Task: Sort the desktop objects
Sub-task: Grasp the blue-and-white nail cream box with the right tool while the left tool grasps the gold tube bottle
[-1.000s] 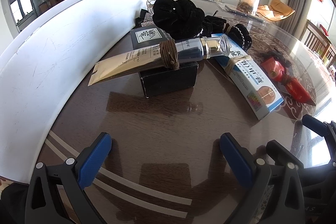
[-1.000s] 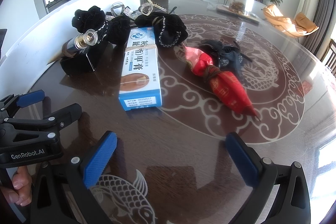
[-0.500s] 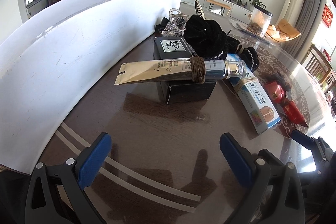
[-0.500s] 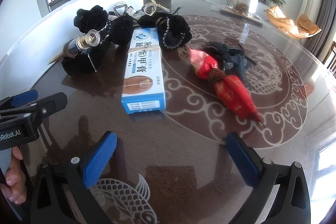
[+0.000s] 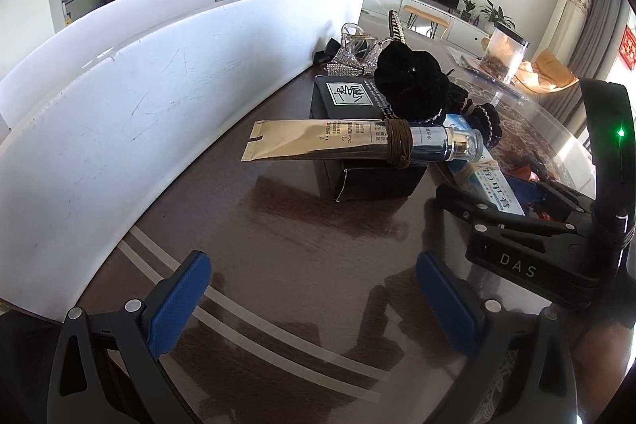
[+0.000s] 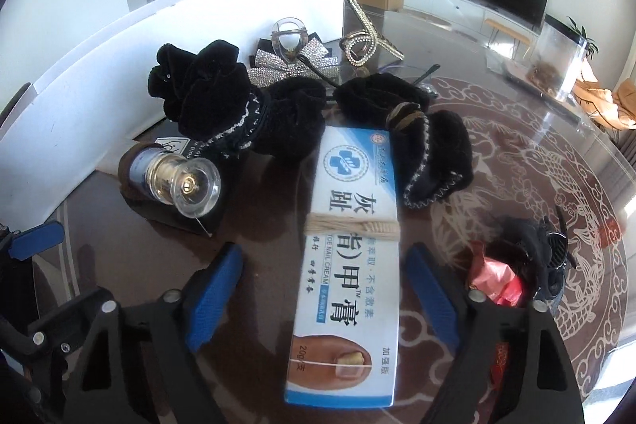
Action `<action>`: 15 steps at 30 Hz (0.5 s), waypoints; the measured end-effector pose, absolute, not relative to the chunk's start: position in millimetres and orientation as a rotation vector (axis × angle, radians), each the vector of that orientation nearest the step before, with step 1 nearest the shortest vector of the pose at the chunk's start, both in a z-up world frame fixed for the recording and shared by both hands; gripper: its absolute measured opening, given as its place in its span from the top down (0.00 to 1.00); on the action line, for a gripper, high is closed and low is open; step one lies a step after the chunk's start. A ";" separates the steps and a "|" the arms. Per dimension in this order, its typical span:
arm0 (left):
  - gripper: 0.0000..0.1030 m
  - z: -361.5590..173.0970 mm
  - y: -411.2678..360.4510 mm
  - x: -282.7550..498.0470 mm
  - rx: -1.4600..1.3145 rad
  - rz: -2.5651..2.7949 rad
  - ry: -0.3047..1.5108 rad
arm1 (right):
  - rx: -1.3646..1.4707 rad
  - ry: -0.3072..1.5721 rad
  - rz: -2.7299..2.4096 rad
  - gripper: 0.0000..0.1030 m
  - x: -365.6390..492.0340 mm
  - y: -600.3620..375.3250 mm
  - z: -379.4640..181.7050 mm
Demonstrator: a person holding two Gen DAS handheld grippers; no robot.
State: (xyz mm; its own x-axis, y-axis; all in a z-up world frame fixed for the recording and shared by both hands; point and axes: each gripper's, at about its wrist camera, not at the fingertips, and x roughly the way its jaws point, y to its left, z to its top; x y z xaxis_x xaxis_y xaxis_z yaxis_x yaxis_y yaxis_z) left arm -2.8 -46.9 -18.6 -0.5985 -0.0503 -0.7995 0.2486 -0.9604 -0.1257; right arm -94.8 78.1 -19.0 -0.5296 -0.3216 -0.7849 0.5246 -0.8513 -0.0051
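The right gripper (image 6: pixel 324 289) straddles the blue-and-white cream box (image 6: pixel 349 265) lying flat on the bench (image 6: pixel 497 185), jaws closing but pads not yet touching: a light, stiff carton, best pinched across its long sides, with clear bench to the right; the left gripper (image 5: pixel 310 297) hangs open, empty.

My right gripper (image 6: pixel 324 281) is tipped down at a steep angle and the jaws are closing. The blue pads (image 6: pixel 212 289) sit either side of a box, not pressing on it. My left gripper (image 5: pixel 314 299) is tilted down about the same, jaws spread wide with nothing between the pads (image 5: pixel 179 301). From the left wrist view, the right one's black body sits just off to the side.
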 end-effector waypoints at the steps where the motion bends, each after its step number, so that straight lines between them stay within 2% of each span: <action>1: 0.00 -19.1 -46.0 -3.4 1.319 -2.647 0.331 | 1.142 0.318 -2.376 0.53 -94.2 81.4 -17.4; 2: 0.00 -19.6 -44.5 -4.4 1.325 -2.648 0.324 | 1.147 0.297 -2.379 0.58 -93.6 85.2 -17.1; 9: 0.00 -4.7 -33.2 -1.9 1.279 -2.721 0.197 | 1.161 0.288 -2.408 0.58 -59.6 123.2 -15.3; 11: 0.00 10.1 -23.9 -7.4 1.216 -2.811 0.008 | 1.167 0.271 -2.414 0.58 -52.3 134.6 -15.4; 14: 0.00 20.0 -4.8 -29.7 1.105 -2.825 -0.471 | 1.170 0.260 -2.422 0.58 -46.1 139.7 -15.5; 15: 0.00 20.2 -2.3 -37.1 1.087 -2.850 -0.562 | 1.170 0.281 -2.428 0.58 -45.3 137.4 -15.7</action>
State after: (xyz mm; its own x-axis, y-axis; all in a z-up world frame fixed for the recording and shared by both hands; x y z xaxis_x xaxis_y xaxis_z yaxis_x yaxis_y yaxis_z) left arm -37.1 -2.3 20.2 -0.7536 -0.1634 -0.6367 -0.0906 -0.9336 0.3468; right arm -45.3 137.4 -15.7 -0.5526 -0.2898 -0.7815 0.4608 -0.8875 0.0034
